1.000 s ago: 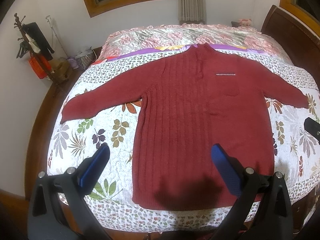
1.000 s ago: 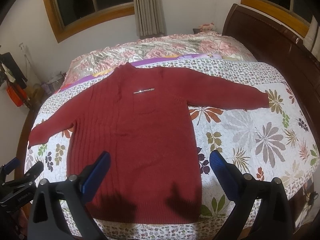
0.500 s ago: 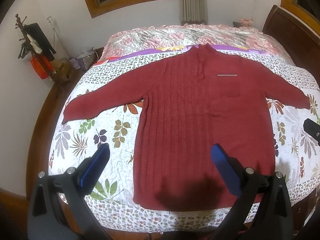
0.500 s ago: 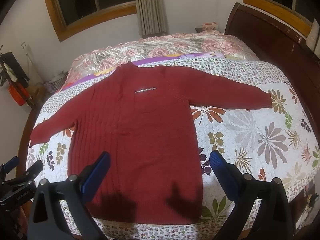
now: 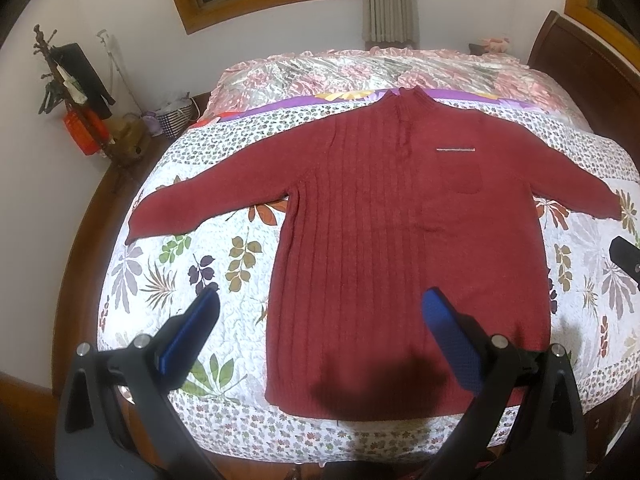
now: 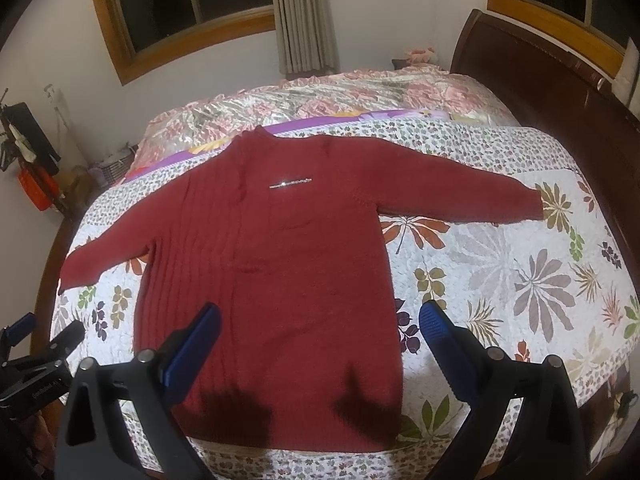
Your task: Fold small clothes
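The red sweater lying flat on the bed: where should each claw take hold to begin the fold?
Probably at the sleeve cuffs. The red sweater lies face up with both sleeves spread wide, so the left claw could pinch the left cuff from its outer end, and the right claw the right cuff.

This is looking like a bedroom in a home. A wide bed [image 6: 500,264] is filling the room, wearing a leaf-printed quilt [image 5: 188,264], with a pink floral cover [image 5: 360,72] lying across its far end. A dark wooden headboard [image 6: 552,92] is rising along the bed's right side. Behind the bed, wood-framed windows [image 6: 180,4] and a grey curtain [image 6: 304,20] are showing against the white wall. Left of the bed, a coat stand [image 5: 76,88] is holding bags and dark clothing beside a small basket [image 5: 174,118].
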Demonstrator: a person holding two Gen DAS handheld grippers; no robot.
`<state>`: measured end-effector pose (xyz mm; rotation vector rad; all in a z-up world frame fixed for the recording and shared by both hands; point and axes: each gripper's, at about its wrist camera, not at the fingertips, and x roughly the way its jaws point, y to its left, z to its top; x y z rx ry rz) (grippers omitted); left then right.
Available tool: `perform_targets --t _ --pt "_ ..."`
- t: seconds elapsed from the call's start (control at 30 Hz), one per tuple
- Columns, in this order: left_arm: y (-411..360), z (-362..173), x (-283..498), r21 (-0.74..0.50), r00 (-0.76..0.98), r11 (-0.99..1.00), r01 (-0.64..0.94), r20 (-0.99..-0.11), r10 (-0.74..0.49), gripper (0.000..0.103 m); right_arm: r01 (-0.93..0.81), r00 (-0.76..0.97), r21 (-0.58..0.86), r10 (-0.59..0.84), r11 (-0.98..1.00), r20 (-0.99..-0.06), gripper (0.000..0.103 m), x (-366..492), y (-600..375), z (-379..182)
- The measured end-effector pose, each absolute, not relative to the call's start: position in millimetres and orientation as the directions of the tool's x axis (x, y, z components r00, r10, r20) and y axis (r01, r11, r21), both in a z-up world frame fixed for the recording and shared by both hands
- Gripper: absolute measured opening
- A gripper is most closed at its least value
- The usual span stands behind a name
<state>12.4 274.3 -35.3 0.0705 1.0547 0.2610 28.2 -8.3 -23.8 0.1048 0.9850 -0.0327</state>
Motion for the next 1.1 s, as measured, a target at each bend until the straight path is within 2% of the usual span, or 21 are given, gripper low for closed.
perform_targets --t 0.57,0.8,0.9,1.1 --pt "269.6 -31.3 8.0 0.195 0.469 0.963 -0.188 -0.844 0.262 0.1 0.069 0.557 0.076 0.025 0.995 -0.83 0.099 26.4 -10.1 -23.2" --pt "258.9 -32.0 11.4 0.216 0.464 0.957 -0.191 -0.84 0.282 0.1 0.05 0.557 0.116 0.069 0.992 -0.828 0.099 29.8 -27.9 -26.0" --pt "241.9 -36.6 25.2 0.221 0.455 0.958 -0.181 -0.845 0.281 0.1 0.049 0.541 0.14 0.092 0.989 -0.836 0.099 38.0 -56.4 -32.8" --pt "191.1 -42.3 79.0 0.19 0.474 0.966 -0.177 -0.843 0.253 0.1 0.182 0.549 0.144 0.021 0.973 -0.836 0.099 72.6 -181.8 -45.1"
